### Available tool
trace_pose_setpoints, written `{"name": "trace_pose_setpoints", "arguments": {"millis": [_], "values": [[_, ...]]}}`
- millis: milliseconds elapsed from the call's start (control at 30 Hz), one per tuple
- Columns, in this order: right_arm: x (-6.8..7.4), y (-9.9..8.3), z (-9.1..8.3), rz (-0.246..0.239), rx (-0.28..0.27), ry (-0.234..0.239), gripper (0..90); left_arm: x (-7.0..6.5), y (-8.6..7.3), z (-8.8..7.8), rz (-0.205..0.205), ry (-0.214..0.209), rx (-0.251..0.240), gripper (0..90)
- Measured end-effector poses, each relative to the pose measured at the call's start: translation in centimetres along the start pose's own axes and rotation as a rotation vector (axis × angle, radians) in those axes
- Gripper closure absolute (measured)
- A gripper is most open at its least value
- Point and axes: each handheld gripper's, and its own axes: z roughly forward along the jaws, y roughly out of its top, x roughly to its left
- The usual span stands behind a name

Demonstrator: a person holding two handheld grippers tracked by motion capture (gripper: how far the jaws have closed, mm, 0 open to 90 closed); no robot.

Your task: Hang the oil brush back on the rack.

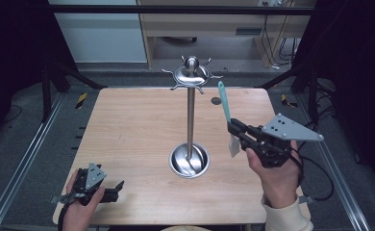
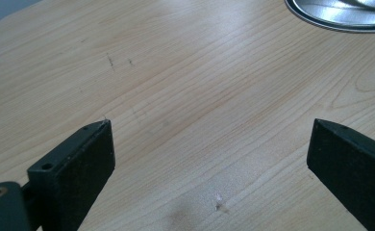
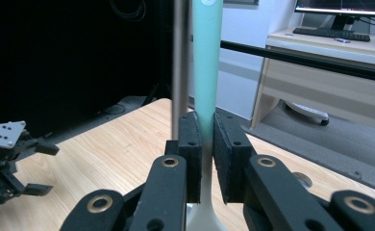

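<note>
From the high view, a wooden table [image 1: 128, 144] carries a metal stand [image 1: 191, 115] at its middle, a tall pole rising from a round dish base to a crown of hooks at the top. To the right of the pole, the right gripper [image 1: 234, 131] holds a spatula [image 1: 225, 110] upright, the teal handle pointing up and away toward the far edge and the pale blade hanging below the jaws; held this way, its top end looks ready to be brought to one of the hooks, which I judge to be the aim. The left gripper [image 1: 117, 188] rests at the near left corner, well apart from the stand, seemingly parked out of the way. In the left gripper view, its jaws stand spread wide over bare wood with nothing between them, and the rim of the stand's base shows at the far right. In the right gripper view, the jaws are pressed onto the spatula low on the handle, just above where it narrows to the blade, leaving the upper end free; the pole stands just beyond the handle, to its left, and the left gripper sits farther off at the left.
</note>
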Motion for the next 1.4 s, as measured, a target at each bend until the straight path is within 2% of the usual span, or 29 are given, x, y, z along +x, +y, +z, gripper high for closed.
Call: {"name": "trace_pose_setpoints", "arguments": {"millis": [133, 267, 767, 1400], "values": [[1.4, 0.0, 0.4, -0.023, -0.006, -0.009, 82.1, 0.0, 0.0, 0.0, 0.001, 0.001, -0.001, 2.3], [2.0, -0.1, 0.6, -0.031, -0.003, -0.017, 82.1, 0.0, 0.0, 0.0, -0.002, -0.001, -0.001, 2.3], [2.8, -0.2, 0.8, -0.051, 0.014, -0.010, 82.1, 0.0, 0.0, 0.0, 0.002, -0.003, 0.000, 2.3], [3.4, -0.3, 1.6, -0.043, 0.026, -0.015, 82.1, -0.1, 0.0, 0.1, 0.004, -0.005, 0.001, 2.3]]}}
